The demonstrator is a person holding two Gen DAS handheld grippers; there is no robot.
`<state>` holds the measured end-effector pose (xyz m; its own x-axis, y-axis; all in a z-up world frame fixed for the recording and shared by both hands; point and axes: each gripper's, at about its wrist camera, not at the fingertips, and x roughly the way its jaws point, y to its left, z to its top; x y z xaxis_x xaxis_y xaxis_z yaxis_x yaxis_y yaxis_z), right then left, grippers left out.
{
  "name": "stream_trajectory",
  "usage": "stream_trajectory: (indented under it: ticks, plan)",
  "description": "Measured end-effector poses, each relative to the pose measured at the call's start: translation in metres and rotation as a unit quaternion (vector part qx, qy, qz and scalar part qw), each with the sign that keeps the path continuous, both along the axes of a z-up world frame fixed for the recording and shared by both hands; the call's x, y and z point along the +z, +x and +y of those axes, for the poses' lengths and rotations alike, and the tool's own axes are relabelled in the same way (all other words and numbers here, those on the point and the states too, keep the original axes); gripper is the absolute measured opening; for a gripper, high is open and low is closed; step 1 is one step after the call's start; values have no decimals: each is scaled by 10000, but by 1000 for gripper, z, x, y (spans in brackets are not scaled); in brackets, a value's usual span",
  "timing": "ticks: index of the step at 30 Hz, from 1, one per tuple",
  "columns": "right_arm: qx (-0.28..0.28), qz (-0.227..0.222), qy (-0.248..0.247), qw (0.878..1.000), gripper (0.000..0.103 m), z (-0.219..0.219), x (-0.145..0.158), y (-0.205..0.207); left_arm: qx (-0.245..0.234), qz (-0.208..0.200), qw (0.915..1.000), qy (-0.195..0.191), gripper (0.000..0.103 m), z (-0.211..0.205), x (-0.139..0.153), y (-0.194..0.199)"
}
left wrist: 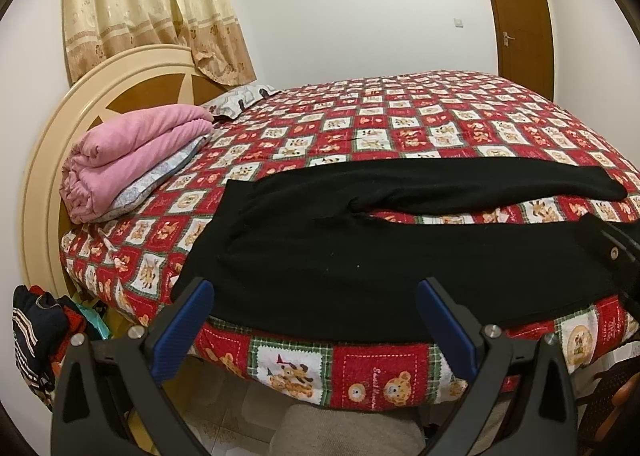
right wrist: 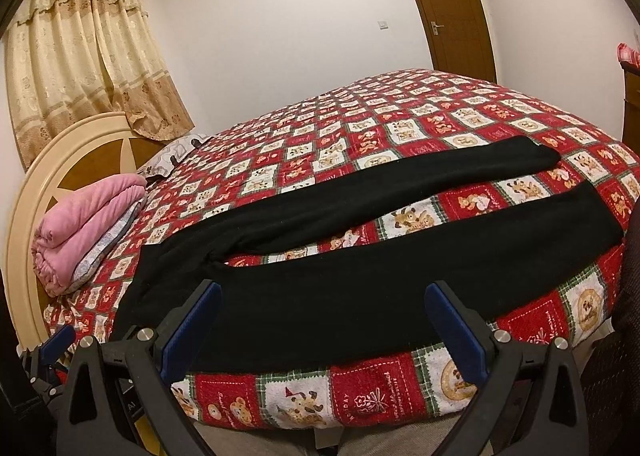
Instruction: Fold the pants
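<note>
Your left hand-held gripper and right hand-held gripper both stand released, blue pads spread wide, empty, poised at the near edge of the bed. The black pants lie spread flat on the patterned bedspread, waistband toward the headboard, near leg along the bed edge, far leg angled apart from it. Judge the task as not yet begun: no fold is made. What remains: bring one leg onto the other, then fold lengthwise.
</note>
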<state>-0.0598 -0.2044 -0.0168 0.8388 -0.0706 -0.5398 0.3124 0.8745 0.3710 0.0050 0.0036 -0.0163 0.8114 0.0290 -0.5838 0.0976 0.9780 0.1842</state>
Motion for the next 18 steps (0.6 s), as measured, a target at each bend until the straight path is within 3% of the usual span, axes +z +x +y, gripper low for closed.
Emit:
stream_trajectory:
  ticks: [10,14,18]
  plan:
    - [61,83,-71,9999,102,-8,-22,15,-132,698,9974,96,103,27,-38,47]
    - [425,155,-237,9987,102,-4,-38,27,74,692,9975,-152,103,73,-31,87]
    - [685,320,-457,9961,102,1,-54,39,339,560,9978,-139,103,114,-19,148]
